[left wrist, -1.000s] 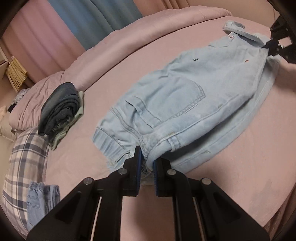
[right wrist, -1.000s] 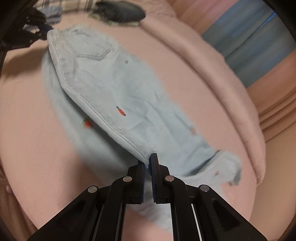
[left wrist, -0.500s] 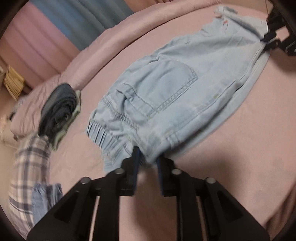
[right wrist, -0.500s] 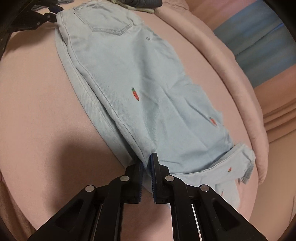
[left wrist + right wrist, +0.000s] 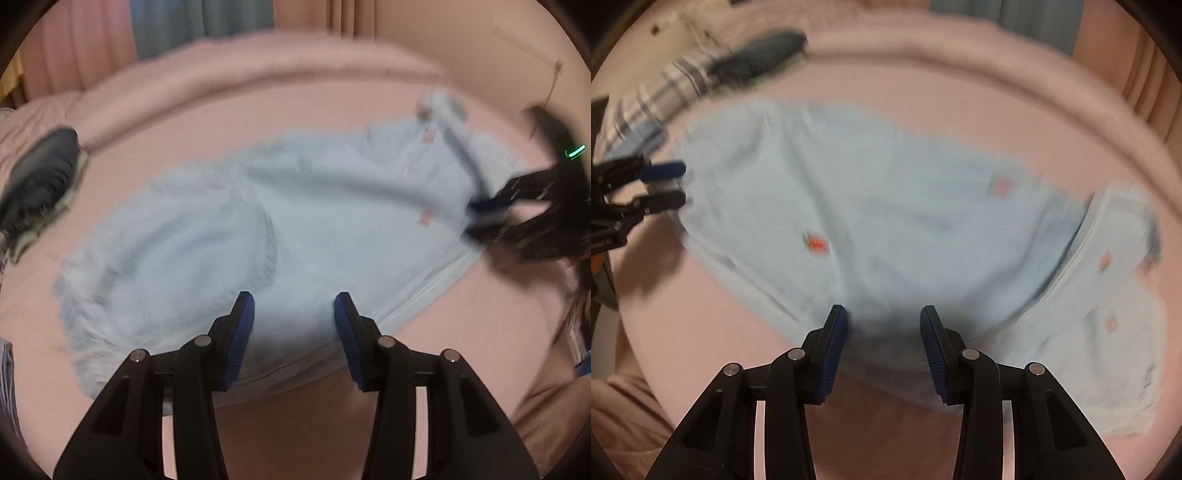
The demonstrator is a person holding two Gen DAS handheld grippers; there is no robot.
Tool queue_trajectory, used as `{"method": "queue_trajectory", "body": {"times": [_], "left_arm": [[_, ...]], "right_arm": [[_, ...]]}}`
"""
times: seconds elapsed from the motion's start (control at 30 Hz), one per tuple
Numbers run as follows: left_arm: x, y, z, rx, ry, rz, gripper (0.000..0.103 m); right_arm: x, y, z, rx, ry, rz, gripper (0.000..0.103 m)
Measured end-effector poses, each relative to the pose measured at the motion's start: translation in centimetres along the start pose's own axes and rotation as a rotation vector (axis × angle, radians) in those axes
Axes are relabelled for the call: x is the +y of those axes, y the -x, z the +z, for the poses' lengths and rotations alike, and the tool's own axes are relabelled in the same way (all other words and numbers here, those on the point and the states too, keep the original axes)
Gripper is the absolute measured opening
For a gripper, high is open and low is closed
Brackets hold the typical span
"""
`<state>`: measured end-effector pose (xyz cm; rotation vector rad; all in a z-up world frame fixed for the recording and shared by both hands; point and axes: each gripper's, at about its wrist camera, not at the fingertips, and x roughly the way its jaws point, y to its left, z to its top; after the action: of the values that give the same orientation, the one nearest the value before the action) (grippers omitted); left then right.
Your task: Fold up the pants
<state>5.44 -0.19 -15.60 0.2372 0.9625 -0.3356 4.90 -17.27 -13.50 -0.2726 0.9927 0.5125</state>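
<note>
A: Where are the pants (image 5: 295, 236) at the moment?

B: Spread flat on the pink bed (image 5: 258, 110), folded lengthwise so one leg lies on the other. From the left tool (image 5: 294, 317) they stretch ahead and off to both sides, with the waist end to its left and the leg hems far to its right. Everything is blurred by motion.

A: And the left tool itself?

B: Its jaws have just been opening and stand apart at a middling width. The near edge of the denim lies under the gap between them, but the blue pads (image 5: 242, 332) press on nothing.

A: The right tool (image 5: 883, 328)?

B: The same. Its jaws have just been opening too, and the cloth's near edge sits below the gap, loose. From that tool the rolled cuff lies ahead to its right, and small red motifs (image 5: 816, 243) dot the fabric in front of it.

A: Can each tool see the other?

B: Yes. The right tool (image 5: 487, 218) shows at the far right of the left tool's view, beside the leg end. The left tool (image 5: 665, 184) shows at the far left of the right one's view, next to the waist end.

A: Anything else on the bed?

B: A dark folded garment (image 5: 37, 184) lies well off to the left tool's left, apart from the pants. A plaid cloth (image 5: 665, 92) lies beyond it, seen from the right tool.
</note>
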Motion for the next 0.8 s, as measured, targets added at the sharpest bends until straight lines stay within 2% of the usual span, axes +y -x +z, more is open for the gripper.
{"method": "queue_trajectory", "body": {"times": [0.03, 0.07, 0.13, 0.2, 0.3, 0.37, 0.47, 0.63, 0.8], "left_arm": [[-0.3, -0.8, -0.4, 0.020, -0.005, 0.005, 0.046], [-0.4, -0.4, -0.6, -0.008, -0.004, 0.005, 0.046], [-0.2, 0.0, -0.5, 0.011, 0.004, -0.027, 0.047], [0.2, 0.5, -0.1, 0.035, 0.041, -0.049, 0.047], [-0.3, 0.8, 1.1, 0.056, 0.080, -0.052, 0.047], [-1.6, 1.2, 2.4, 0.026, 0.083, -0.103, 0.047], [-4.4, 1.1, 4.6, -0.003, 0.050, -0.185, 0.047], [-11.3, -1.1, 9.5, -0.005, -0.035, -0.352, 0.047], [-16.9, -4.1, 13.4, 0.025, -0.076, -0.491, 0.045]], "right_arm": [[-0.4, 0.5, -0.2, -0.005, -0.016, 0.026, 0.042], [-1.3, 0.9, -0.3, 0.002, -0.054, 0.062, 0.042], [-3.7, 2.3, -0.7, -0.025, -0.145, 0.146, 0.042], [-6.5, 4.0, -1.0, -0.079, -0.225, 0.167, 0.042], [-12.0, 6.0, -0.9, -0.142, -0.384, 0.089, 0.047], [-15.9, 6.7, -0.2, -0.148, -0.491, -0.006, 0.049], [-19.4, 6.5, 2.1, -0.116, -0.536, -0.109, 0.049], [-22.3, 4.2, 6.8, -0.074, -0.617, -0.078, 0.049], [-22.9, -0.4, 10.8, 0.068, -0.628, -0.167, 0.050]]}}
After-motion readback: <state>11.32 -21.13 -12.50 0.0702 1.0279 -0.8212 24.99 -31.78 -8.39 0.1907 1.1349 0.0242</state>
